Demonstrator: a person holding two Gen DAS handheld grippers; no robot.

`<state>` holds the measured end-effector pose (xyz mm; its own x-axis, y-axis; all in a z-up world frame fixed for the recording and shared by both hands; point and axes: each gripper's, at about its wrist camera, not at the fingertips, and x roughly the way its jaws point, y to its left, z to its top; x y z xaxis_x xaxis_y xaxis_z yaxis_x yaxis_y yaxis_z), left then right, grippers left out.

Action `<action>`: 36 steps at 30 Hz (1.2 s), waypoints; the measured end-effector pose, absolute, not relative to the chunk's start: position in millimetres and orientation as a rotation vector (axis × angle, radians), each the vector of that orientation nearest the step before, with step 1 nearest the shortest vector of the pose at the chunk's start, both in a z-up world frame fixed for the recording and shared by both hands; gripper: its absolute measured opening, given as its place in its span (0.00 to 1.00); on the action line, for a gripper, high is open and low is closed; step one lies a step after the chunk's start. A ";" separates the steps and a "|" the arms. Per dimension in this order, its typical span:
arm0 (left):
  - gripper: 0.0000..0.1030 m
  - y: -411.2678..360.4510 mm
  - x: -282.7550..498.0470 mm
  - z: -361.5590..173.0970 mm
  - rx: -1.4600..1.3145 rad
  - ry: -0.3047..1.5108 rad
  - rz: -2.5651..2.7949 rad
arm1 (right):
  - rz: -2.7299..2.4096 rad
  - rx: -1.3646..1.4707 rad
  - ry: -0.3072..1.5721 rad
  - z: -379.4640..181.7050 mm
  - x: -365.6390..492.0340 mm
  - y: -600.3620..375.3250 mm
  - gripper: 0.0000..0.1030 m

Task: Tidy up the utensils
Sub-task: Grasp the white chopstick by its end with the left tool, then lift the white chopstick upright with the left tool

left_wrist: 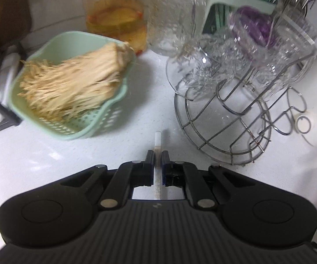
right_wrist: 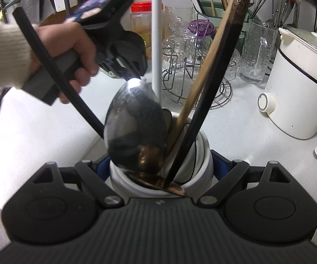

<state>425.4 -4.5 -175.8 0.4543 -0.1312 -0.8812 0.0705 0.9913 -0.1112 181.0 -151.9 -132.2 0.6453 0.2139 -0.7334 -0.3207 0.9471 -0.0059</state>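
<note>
Progress is judged partial: a white chopstick (left_wrist: 158, 154) is clamped between the left gripper's (left_wrist: 157, 156) closed fingers, while a white utensil holder (right_wrist: 193, 169), already loaded with a metal spoon (right_wrist: 134, 127) and dark chopsticks (right_wrist: 202, 118), is gripped by the right gripper (right_wrist: 161, 169).

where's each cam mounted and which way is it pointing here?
Left wrist: on the left gripper, looking down its fingers at the counter; they pinch a thin white utensil.
Right wrist: on the right gripper, looking along its fingers, clamped on the white utensil holder; the left hand shows.
Shared: wire glass rack, red-lidded jar.
</note>
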 end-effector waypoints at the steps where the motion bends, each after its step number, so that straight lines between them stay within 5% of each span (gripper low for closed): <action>1: 0.07 -0.9 418.3 -170.4 -0.067 1.078 -0.130 | 0.305 -0.144 0.815 -132.2 181.1 -151.7 0.88; 36: 0.06 27.8 184.2 -9.8 -0.178 0.646 -0.251 | 0.221 -0.173 0.789 -140.5 182.7 -141.0 0.89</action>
